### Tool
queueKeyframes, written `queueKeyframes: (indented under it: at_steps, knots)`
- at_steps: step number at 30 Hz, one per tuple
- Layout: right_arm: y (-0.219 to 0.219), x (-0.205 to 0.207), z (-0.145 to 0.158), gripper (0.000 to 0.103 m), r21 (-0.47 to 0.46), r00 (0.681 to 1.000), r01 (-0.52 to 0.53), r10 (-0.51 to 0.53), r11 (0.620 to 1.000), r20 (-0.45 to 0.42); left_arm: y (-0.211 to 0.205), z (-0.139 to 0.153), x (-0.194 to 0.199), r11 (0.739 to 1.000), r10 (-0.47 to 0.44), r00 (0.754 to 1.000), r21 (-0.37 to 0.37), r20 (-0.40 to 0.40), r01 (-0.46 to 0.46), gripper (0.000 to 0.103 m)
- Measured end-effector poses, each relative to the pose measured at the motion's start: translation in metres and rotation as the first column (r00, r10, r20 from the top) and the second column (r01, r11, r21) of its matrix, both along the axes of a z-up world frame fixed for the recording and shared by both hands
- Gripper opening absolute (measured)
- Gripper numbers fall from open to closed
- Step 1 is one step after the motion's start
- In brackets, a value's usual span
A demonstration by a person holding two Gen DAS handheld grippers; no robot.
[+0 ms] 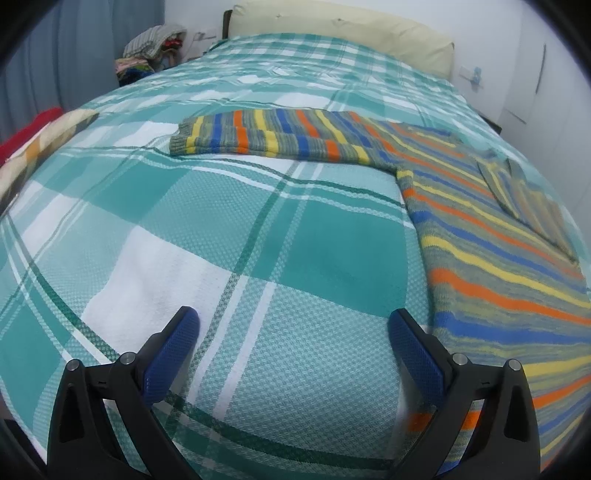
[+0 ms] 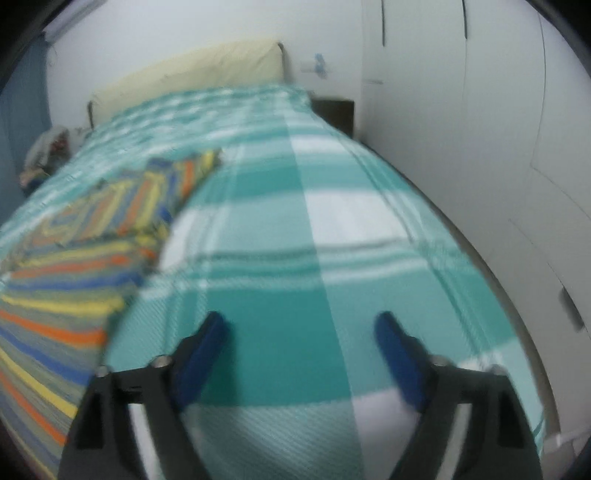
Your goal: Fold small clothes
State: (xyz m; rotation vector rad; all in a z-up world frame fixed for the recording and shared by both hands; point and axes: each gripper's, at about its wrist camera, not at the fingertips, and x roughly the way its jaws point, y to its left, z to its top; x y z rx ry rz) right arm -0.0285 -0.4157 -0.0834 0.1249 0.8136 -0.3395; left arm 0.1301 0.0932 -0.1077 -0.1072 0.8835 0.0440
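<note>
A knitted sweater (image 1: 480,236) striped in orange, yellow, blue and grey lies flat on the bed, one sleeve (image 1: 266,134) stretched out to the left, the other sleeve (image 1: 524,195) folded over its body. My left gripper (image 1: 293,325) is open over bare bedspread, just left of the sweater's lower edge. The right wrist view is blurred. There the sweater (image 2: 62,280) lies at the left, and my right gripper (image 2: 301,326) stands open above the bedspread to its right, nothing between its blue fingers (image 2: 207,347).
The bed wears a teal and white checked bedspread (image 1: 236,229) with a cream headboard cushion (image 1: 340,33) at the far end. A heap of clothes (image 1: 151,48) sits beyond the far left corner. A white wardrobe (image 2: 480,147) runs along the bed's right side.
</note>
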Motion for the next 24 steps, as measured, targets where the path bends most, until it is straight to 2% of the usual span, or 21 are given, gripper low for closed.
queueKeyframes:
  at_steps: [2, 7, 24]
  knots:
    - [0.0019, 0.0036, -0.0009, 0.097, -0.027, 1.000, 0.003, -0.003, 1.000, -0.011, -0.0014, -0.0009, 0.0000, 1.000, 0.001, 1.000, 0.010, 0.000, -0.001, 0.103]
    - [0.0040, 0.0070, -0.0037, 0.100, -0.057, 0.999, 0.011, -0.013, 0.998, -0.031, -0.0065, -0.0041, 0.0007, 0.999, 0.000, 1.000, 0.046, -0.005, 0.000, 0.103]
    - [0.0095, 0.0041, -0.0064, 0.102, -0.072, 0.999, 0.019, -0.022, 0.997, -0.038, -0.0061, -0.0055, 0.0014, 0.999, -0.001, 1.000, 0.052, -0.009, 0.001, 0.103]
